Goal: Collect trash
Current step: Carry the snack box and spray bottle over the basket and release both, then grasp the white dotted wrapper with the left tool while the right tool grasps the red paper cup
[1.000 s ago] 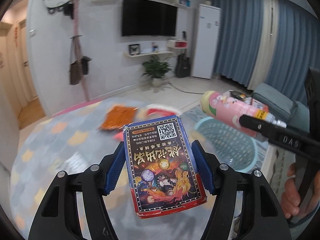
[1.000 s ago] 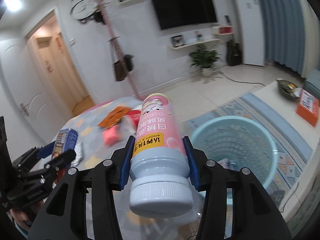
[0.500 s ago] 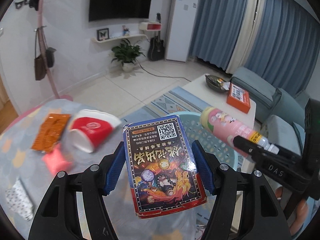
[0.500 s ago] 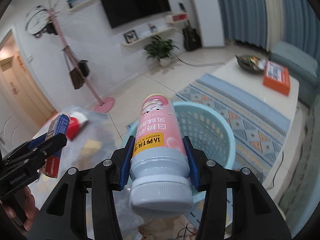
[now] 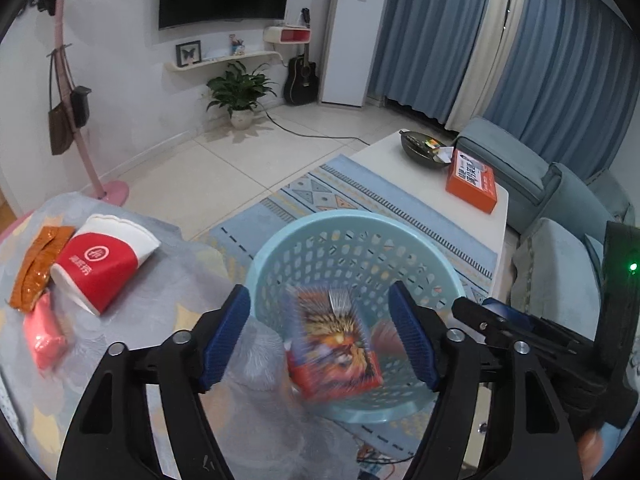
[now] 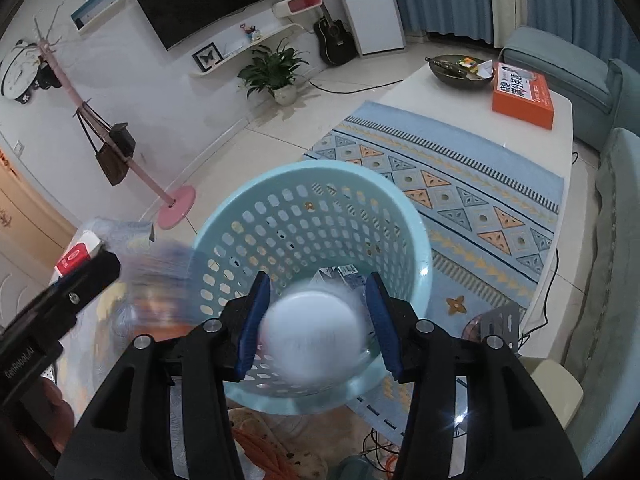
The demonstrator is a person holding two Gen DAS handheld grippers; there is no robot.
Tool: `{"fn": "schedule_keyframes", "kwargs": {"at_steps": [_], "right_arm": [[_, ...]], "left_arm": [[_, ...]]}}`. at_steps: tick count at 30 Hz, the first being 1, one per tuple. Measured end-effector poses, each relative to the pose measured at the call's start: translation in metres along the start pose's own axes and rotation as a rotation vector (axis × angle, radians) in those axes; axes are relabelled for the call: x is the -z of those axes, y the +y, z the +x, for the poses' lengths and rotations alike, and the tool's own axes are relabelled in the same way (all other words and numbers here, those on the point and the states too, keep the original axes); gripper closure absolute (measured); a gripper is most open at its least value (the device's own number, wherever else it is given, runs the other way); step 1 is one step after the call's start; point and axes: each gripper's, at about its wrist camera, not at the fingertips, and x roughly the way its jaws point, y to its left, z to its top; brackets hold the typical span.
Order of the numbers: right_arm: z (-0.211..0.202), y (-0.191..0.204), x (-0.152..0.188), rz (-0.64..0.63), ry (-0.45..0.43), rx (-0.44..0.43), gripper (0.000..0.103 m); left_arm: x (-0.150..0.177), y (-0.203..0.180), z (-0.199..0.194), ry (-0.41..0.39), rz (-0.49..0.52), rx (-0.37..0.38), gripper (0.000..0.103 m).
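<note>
A light blue perforated basket stands on the floor beside the table, right under both grippers. My left gripper is opening above it. A colourful card box drops blurred between its blue pads and touches neither. In the right wrist view, my right gripper is also opening over the basket. The white-bottomed pink bottle slips blurred from between its pads. The right gripper's fingers show at the right of the left wrist view.
On the grey-clothed table lie a red paper cup, an orange wrapper and a pink packet. Beyond the basket are a patterned rug, a white coffee table with an orange box, and a sofa.
Both grippers have moved right and down from the table to over the basket. Their jaws have widened; the card box and the pink bottle have left the pads and are falling.
</note>
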Motion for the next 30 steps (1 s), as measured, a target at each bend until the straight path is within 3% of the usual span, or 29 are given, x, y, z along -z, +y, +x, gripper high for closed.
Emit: {"fn": "schedule_keyframes", "kwargs": {"at_steps": [5,16,21,30], "right_arm": [[-0.012,0.004,0.000,-0.019,-0.015,-0.014,0.056],[-0.046,0.061,0.013,-0.155,-0.068,-0.075,0.056],[-0.060,0.089,0.022,-0.193,-0.077,-0.132,0.050],[-0.073,0.133,0.041,-0.248,-0.075,-0.202,0.049]], "left_arm": [[0.005,0.006,-0.011,-0.023,-0.035,0.033,0.028],[0.034,0.040,-0.072,-0.096,-0.137,0.016,0.028],[0.050,0.068,-0.109,-0.145,-0.207,-0.012,0.028],[0.080,0.121,-0.173,-0.226,-0.311,-0.097,0.028]]}}
